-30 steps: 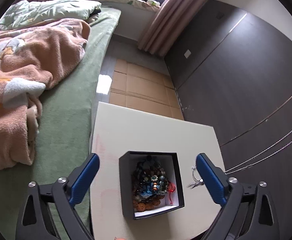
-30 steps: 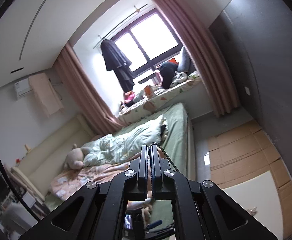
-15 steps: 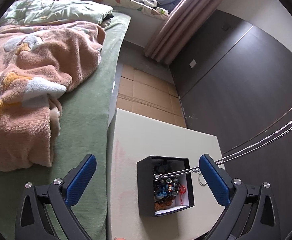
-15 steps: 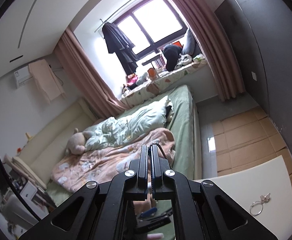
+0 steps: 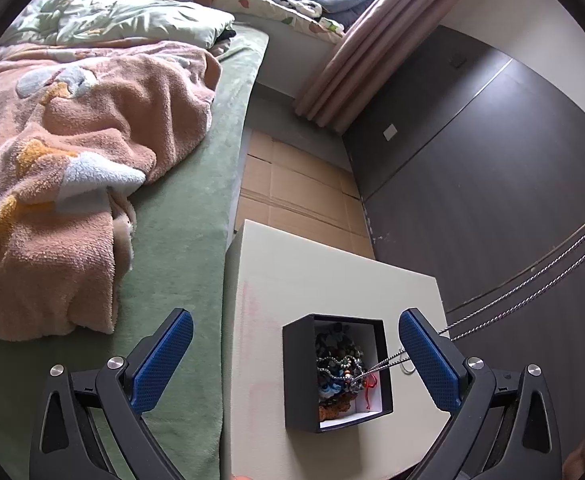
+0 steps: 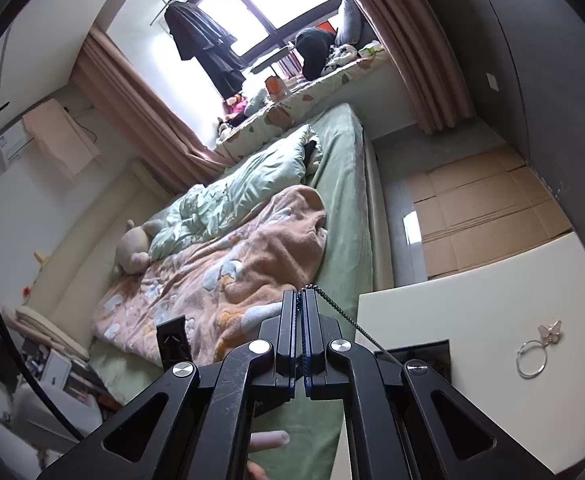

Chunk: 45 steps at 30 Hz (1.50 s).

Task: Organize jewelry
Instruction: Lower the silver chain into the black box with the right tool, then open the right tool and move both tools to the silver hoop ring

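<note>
Now the right gripper [image 6: 300, 300], clamped on the silver chain [image 5: 512, 300], has dropped; chain end reaches the black box [image 5: 298, 376]. Left gripper [image 5: 292, 360] gapes empty.

A home bedroom: unmade bed [image 6: 344, 200] with blankets [image 5: 72, 152], curtained window [image 6: 252, 12], plush bear [image 6: 132, 248].

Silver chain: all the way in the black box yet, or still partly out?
Partly out. The silver chain has its lower end on the jewelry in the black box; the rest stretches up to the shut right gripper.
</note>
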Available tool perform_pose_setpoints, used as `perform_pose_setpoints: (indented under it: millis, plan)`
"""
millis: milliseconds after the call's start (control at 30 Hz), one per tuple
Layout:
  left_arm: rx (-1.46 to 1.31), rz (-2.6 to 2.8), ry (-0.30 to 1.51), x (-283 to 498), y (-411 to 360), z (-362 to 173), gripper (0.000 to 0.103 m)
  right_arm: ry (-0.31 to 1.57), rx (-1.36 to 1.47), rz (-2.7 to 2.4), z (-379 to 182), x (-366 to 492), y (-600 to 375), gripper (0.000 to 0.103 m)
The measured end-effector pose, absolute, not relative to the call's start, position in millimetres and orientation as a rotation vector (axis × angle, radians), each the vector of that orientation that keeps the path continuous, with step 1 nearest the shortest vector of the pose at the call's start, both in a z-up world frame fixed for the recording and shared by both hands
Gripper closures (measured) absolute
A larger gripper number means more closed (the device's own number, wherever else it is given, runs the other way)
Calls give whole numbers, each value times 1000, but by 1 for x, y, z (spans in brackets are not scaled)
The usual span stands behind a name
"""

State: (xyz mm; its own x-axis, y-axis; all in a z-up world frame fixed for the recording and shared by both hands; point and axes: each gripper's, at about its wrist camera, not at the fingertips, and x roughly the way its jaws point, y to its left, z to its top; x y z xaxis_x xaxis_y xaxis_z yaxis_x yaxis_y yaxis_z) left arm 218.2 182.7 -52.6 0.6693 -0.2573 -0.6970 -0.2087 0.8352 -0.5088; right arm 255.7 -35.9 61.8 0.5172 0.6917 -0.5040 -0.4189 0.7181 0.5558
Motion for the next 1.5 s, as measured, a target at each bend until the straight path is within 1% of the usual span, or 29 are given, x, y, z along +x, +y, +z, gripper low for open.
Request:
perform_pose_setpoints:
  millis: [233,300,400,433,467,500,533,567,700,1067,1367,1500]
  plan:
    - [-611,-27,850,220,186,-54,0,710,413,729,83,255,-29,99]
    - [-607,-27,850,220,186,-54,0,728,413,716,81,255,-28,99]
    - [-604,-26,854,220,185,-54,0,839,409,673,58,265,-28,96]
    - [-604,-27,855,220,185,-54,0,870,417,663,51,268,-29,86]
    - [-603,-28,856,220,184,-54,0,896,430,657,43,272,-33,65]
    - [-601,-30,855,220,183,-53,0,913,444,655,36,273,-37,51]
    - [-596,-31,855,221,182,-53,0,928,454,660,29,275,-40,26]
    - [-592,-32,854,221,180,-53,0,943,460,662,23,276,-43,20]
    - [-581,-42,859,225,172,-53,0,964,483,654,4,276,-62,20]
    - [-501,-107,905,246,116,-51,0,1005,591,414,-57,295,-171,19]
    - [-421,-131,946,264,59,-56,1,1139,503,301,-90,326,-209,20]
    - [-367,-149,968,272,33,-60,1,1124,492,286,-99,329,-228,20]
